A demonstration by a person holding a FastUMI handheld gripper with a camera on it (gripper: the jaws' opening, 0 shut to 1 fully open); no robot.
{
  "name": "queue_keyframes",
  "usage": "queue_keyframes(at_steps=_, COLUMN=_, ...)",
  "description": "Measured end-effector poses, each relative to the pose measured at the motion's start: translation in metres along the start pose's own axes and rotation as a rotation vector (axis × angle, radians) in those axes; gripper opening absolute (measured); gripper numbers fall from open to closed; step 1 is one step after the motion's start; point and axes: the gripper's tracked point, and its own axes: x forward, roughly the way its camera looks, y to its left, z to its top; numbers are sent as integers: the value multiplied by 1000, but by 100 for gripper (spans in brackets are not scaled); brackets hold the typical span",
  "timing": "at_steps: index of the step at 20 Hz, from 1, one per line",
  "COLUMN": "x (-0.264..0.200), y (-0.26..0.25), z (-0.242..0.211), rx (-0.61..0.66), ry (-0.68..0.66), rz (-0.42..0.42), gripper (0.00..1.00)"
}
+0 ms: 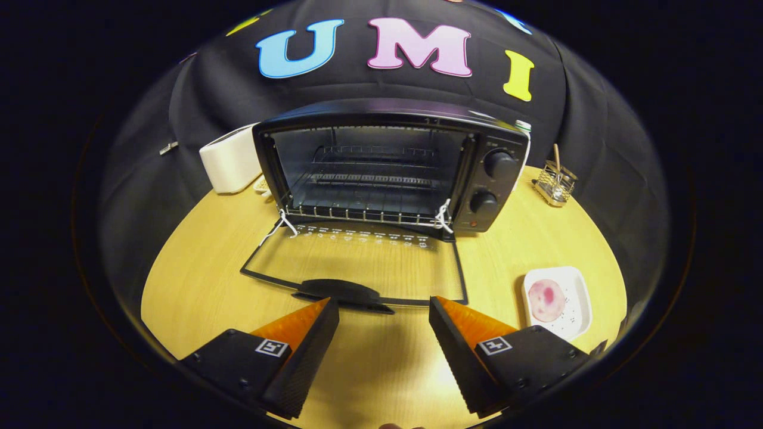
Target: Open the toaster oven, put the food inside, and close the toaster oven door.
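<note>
I hold the gripper point(384, 310) released, its two fingers spread wide with nothing between them, hovering above the table point(197, 262) just short of the door handle point(343, 293). The toaster oven point(390, 167) stands at the back of the table, its glass door point(357, 265) folded fully down and lying flat, so the cavity is exposed for loading; I judge the opening step complete. One wire rack point(363, 211) sits at the front of the cavity, tied to the door with two white cords point(442, 217), presumably so that it slides out as the door drops. One slice of pink food point(546, 300) lies on one white tray point(581, 304), beside the right finger and well apart from the oven. Two knobs point(499, 164) occupy the control panel. One white box point(229, 161) sits left of the oven, one wire holder point(555, 183) to its right.
</note>
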Motion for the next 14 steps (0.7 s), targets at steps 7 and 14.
queue_keyframes(at_steps=7, x=-33, y=-102, z=14, rx=24, ry=21, rz=-11, gripper=99)
queue_keyframes(at_steps=14, x=-47, y=-227, z=18, rx=9, ry=113, rz=-34, gripper=99)
